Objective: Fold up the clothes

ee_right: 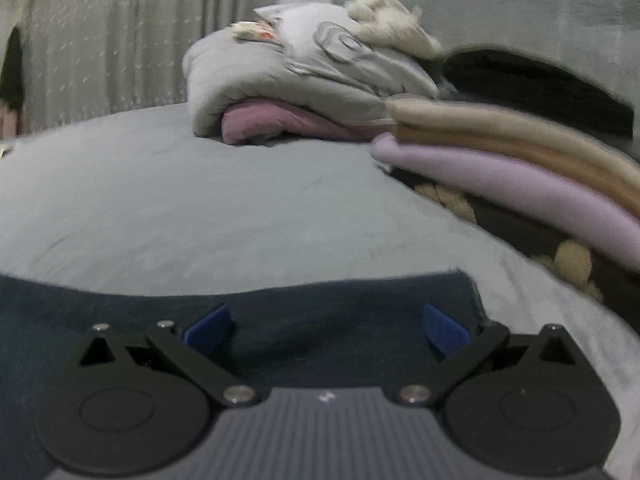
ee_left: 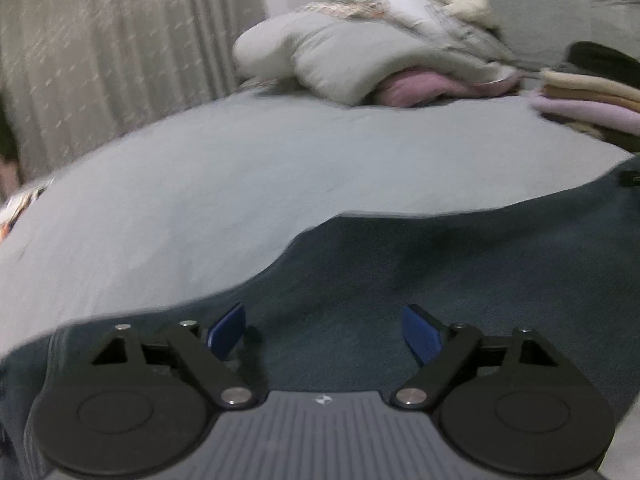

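No readable words, numbers or brand names appear in either view. The only mark is a small white emblem (ee_left: 322, 399) on the ribbed grey housing between the arms of the left gripper (ee_left: 325, 334); it is a star-like sign, too small and soft to make out as letters. A similar small white emblem (ee_right: 327, 397) stands at the same spot on the housing of the right gripper (ee_right: 326, 330), likewise unreadable. A pale folded item (ee_right: 256, 32) on top of the heap of bedding carries some red and orange printing, but it is blurred and nothing on it can be read.
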A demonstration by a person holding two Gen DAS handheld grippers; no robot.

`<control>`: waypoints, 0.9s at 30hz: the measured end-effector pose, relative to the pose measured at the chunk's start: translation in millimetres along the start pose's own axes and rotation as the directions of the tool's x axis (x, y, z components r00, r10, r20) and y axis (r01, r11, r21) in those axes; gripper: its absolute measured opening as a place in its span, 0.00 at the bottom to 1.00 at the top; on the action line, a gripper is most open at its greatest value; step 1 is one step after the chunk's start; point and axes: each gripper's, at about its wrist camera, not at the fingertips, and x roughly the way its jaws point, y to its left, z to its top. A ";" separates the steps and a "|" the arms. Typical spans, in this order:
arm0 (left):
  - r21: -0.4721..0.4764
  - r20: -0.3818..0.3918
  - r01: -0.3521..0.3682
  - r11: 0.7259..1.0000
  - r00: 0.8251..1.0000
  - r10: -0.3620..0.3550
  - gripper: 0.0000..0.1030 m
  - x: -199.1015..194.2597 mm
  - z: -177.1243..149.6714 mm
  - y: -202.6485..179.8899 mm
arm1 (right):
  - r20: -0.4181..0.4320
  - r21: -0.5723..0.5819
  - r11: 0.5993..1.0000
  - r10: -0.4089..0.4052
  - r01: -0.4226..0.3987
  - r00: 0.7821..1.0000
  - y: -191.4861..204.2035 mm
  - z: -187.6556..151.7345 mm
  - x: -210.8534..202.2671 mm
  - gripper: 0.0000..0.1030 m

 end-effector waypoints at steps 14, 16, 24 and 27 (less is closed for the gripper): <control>0.016 -0.018 0.158 0.987 0.987 -0.158 0.88 11.1 -17.0 -33.5 | -0.070 0.028 0.997 0.080 -0.079 0.994 -20.2 -23.2 -9.5 1.00; 0.020 -0.029 0.149 0.989 0.988 -0.149 0.89 10.9 -15.2 -35.8 | -0.096 0.050 0.998 0.031 -0.026 0.995 -44.1 -28.1 -14.0 1.00; -0.078 0.085 0.252 0.965 0.966 -0.245 0.87 -6.3 12.9 -44.7 | -0.024 0.047 0.995 0.086 -0.085 0.996 -33.1 2.0 -32.2 0.96; -0.065 0.095 0.286 0.956 0.955 -0.280 0.87 -0.5 7.9 -53.8 | -0.042 0.048 0.990 0.136 -0.134 0.990 -13.7 16.0 -10.4 0.95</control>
